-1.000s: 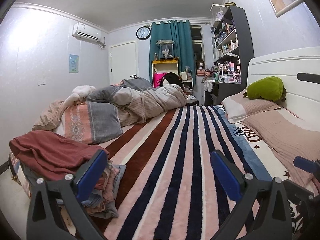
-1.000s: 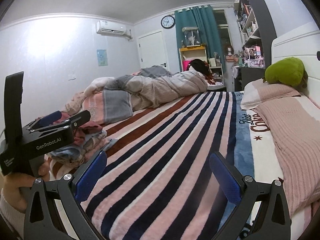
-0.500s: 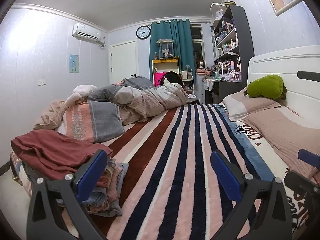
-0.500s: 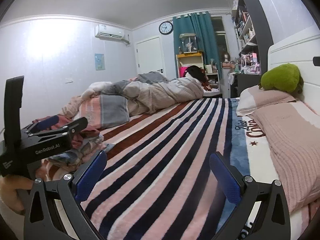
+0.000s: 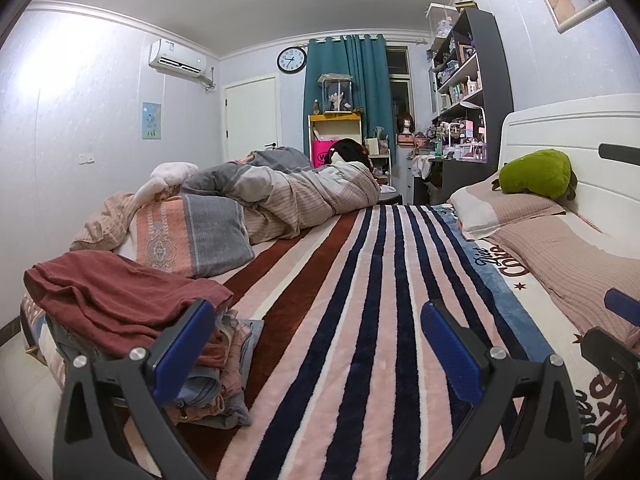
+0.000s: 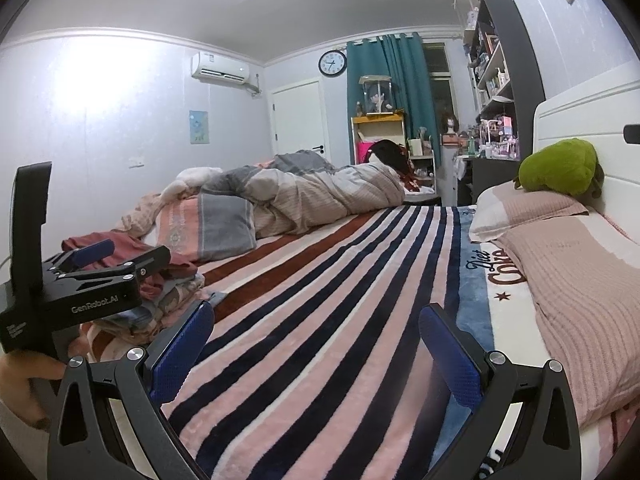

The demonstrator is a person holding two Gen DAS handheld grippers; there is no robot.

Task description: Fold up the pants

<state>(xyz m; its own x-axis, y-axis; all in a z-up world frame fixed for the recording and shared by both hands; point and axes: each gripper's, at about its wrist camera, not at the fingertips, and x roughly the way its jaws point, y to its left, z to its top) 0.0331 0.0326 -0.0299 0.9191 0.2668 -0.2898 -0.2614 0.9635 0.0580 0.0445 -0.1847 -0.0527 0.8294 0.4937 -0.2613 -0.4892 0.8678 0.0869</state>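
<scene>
A pile of clothes (image 5: 132, 320) sits at the bed's left edge, near its foot corner. On top lies a dark red garment (image 5: 108, 292), crumpled and spread loosely, with soft folds running across it; whether this is the pants is hard to tell. Beneath it are layers of folded pale pink and blue-grey fabric, their edges stacked unevenly.

The left tongs (image 5: 316, 344) are released, blue pads wide apart, held above the striped blanket (image 5: 360, 280) just beside the pile, grasping nothing. The right tongs (image 6: 316, 344) are likewise spread wide and empty over the blanket's middle stripes. A green plush (image 5: 536, 174) rests on the pillow (image 5: 508, 212) by the headboard, well apart from the pile.
</scene>
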